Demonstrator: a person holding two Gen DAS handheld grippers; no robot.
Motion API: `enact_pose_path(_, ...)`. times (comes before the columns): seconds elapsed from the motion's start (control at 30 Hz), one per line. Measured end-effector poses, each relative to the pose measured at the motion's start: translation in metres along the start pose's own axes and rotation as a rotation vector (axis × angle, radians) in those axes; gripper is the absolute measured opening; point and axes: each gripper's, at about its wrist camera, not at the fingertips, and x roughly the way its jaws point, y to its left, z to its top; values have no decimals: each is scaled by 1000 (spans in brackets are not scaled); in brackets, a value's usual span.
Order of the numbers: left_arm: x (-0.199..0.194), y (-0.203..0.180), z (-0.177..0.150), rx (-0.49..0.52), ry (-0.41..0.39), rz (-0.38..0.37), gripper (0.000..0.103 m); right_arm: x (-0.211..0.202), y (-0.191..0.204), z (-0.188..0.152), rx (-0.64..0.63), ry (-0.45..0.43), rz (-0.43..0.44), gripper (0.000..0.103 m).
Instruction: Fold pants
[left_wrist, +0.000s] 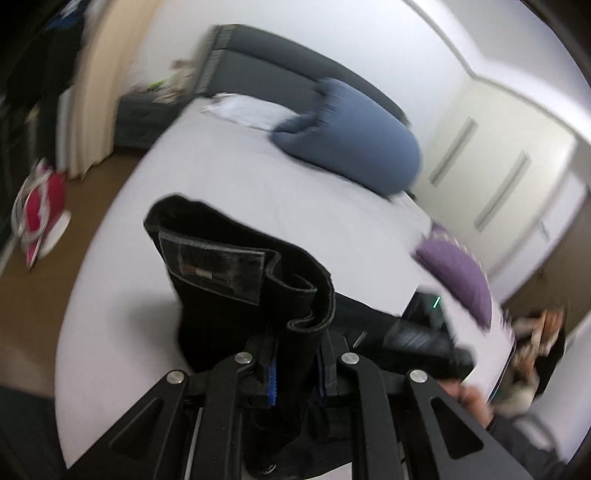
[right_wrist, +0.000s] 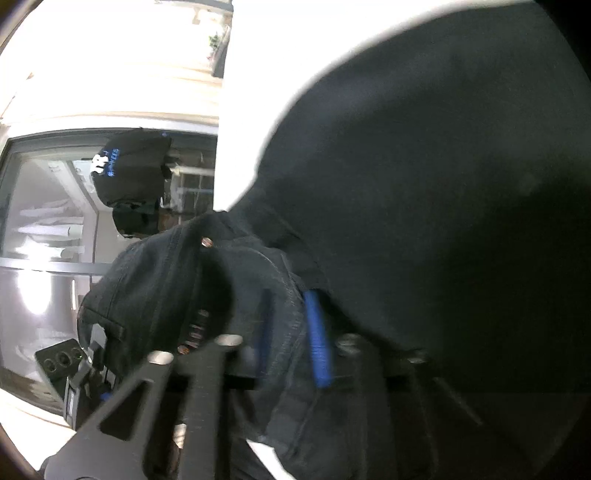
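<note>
The left gripper is clamping the waistband of the black pants, its blue pads pressing the cloth from both sides. The waistband is standing up ahead of the fingers, label facing the camera, above the white bed. The right gripper is also closing on the pants; cloth is running between its blue pads and draping over the right finger, filling most of that view.
</note>
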Motion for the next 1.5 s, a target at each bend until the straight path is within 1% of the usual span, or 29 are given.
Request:
enact_pose_path(0.03,10,-17,-3,48,16,-3,15,-17,7,4,-10,-47,22,95)
enact_pose_path(0.07,18,-30,-8,80,30,-5,15,-29,10,8,-12,-74,15,103)
enact_pose_path(0.1,27,-42,-12,110,48,-9,15,-38,13,11,-12,-77,13,103)
enact_pose_path(0.17,46,-67,-24,182,82,-8,15,-52,17,18,-5,-53,23,103)
enact_pose_path(0.2,57,-82,-32,227,103,-8,15,-59,21,20,-7,-33,44,103)
enact_pose_path(0.3,81,-109,-45,292,151,-18,15,-74,36,20,-74,4,82,103)
enact_pose_path(0.43,102,-135,-63,382,190,-22,15,-76,41,20,-134,47,60,103)
enact_pose_path(0.5,106,-146,-72,430,198,-23,15,-70,39,22,-154,69,26,103)
enact_pose_path(0.53,109,-155,-77,464,199,-26,15,-67,35,24,-160,74,-11,101)
enact_pose_path(0.6,120,-174,-83,523,208,-28,15,-61,25,29,-150,93,-64,78)
enact_pose_path(0.67,127,-182,-89,548,215,-26,15,-63,13,32,-138,96,-145,34)
enact_pose_path(0.73,136,-190,-91,549,234,-46,15,-72,2,31,-126,76,-176,17)
enact_pose_path(0.87,146,-214,-91,585,228,-73,15,-93,0,34,-136,28,-197,13)
enact_pose_path(1.03,162,-232,-88,601,230,-101,15,-111,-7,36,-126,-5,-204,13)
enact_pose_path(1.13,170,-239,-93,606,253,-110,15,-110,-19,30,-97,-16,-194,13)
enact_pose_path(1.2,173,-231,-96,607,273,-112,15,-109,-33,24,-72,-20,-193,13)
enact_pose_path(1.33,189,-235,-108,617,300,-116,15,-104,-53,15,-17,-58,-171,13)
enact_pose_path(1.37,186,-240,-113,620,301,-117,15,-103,-57,13,-7,-68,-164,13)
enact_pose_path(1.43,194,-242,-115,628,310,-122,18,-104,-63,9,3,-88,-156,13)
enact_pose_path(1.47,194,-243,-118,624,326,-124,24,-102,-67,8,7,-93,-152,13)
enact_pose_path(1.5,195,-243,-120,610,341,-129,27,-97,-74,7,13,-91,-138,13)
